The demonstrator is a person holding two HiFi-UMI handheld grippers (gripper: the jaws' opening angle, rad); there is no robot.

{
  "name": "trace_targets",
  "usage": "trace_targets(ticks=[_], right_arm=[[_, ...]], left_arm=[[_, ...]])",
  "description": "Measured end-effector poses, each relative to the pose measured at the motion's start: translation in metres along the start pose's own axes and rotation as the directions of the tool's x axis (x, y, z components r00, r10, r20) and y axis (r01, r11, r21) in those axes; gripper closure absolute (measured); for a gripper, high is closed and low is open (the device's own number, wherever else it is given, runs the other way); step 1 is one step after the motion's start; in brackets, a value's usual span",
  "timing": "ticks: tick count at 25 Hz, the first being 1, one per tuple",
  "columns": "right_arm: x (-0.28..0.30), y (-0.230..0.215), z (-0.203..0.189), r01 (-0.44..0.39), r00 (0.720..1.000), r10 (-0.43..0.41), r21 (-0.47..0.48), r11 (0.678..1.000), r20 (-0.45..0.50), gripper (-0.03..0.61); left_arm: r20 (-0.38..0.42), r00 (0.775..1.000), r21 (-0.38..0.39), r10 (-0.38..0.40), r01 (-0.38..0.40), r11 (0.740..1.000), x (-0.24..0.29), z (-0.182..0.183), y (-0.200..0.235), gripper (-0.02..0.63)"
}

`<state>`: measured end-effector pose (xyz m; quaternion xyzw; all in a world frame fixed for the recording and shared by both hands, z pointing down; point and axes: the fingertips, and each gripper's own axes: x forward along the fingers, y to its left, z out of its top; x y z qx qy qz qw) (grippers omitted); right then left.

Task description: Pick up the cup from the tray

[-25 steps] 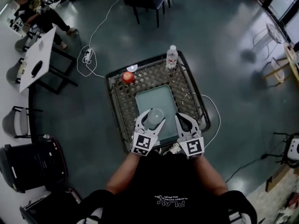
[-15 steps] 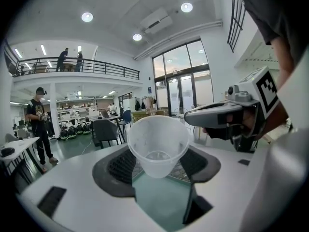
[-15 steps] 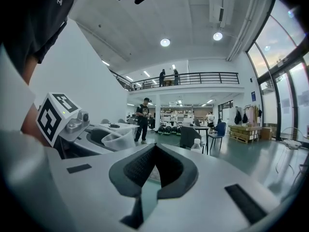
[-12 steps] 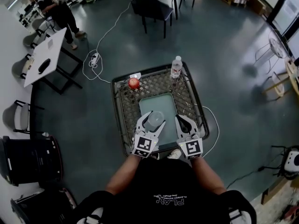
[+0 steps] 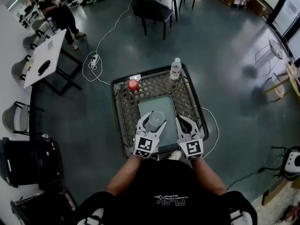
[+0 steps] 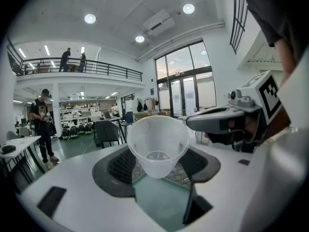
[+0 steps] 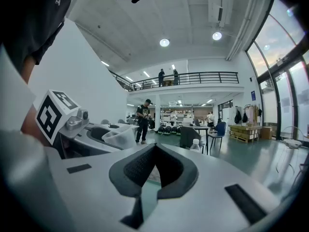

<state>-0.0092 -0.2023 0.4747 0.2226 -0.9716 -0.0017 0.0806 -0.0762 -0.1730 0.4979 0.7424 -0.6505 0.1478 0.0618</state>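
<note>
Cup [image 6: 158, 146] | gripped between the wide jaws of my left gripper [image 5: 153, 121], above tray's [image 5: 165, 102] near edge | right gripper [image 5: 186, 124] closed, empty | risk: thin wall buckles or slips if I tilt.

The left gripper [image 6: 158, 164] has its dark pads [image 6: 113, 167] closed on both sides of an upright clear plastic cup [image 6: 158, 144]. The green tray [image 6: 159, 204] lies below it. The right gripper [image 6: 195, 123] stands near right, and a person [image 6: 42, 122] stands far left.

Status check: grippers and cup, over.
Left gripper jaws clamped on cup, over tray. Right gripper shut, empty. Apple, bottle well clear.
</note>
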Motion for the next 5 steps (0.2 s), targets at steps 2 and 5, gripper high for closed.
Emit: trace_targets(ticks=[2,5], right_arm=[[0.0009,-0.0024,0.0003,0.004,1.000,-0.004,-0.002,1.000,0.001,0.572],[0.0015,-0.0065,-0.0002,0.012,1.000,-0.012,-0.006,1.000,0.003,0.572]], left_arm=[[0.002,1.000,-0.010,-0.003,0.003,1.000,0.0025,0.0007,0.0000,0.325],[0.006,1.000,-0.034,-0.002,0.002,0.999,0.0051,0.0020,0.0008,0.325]])
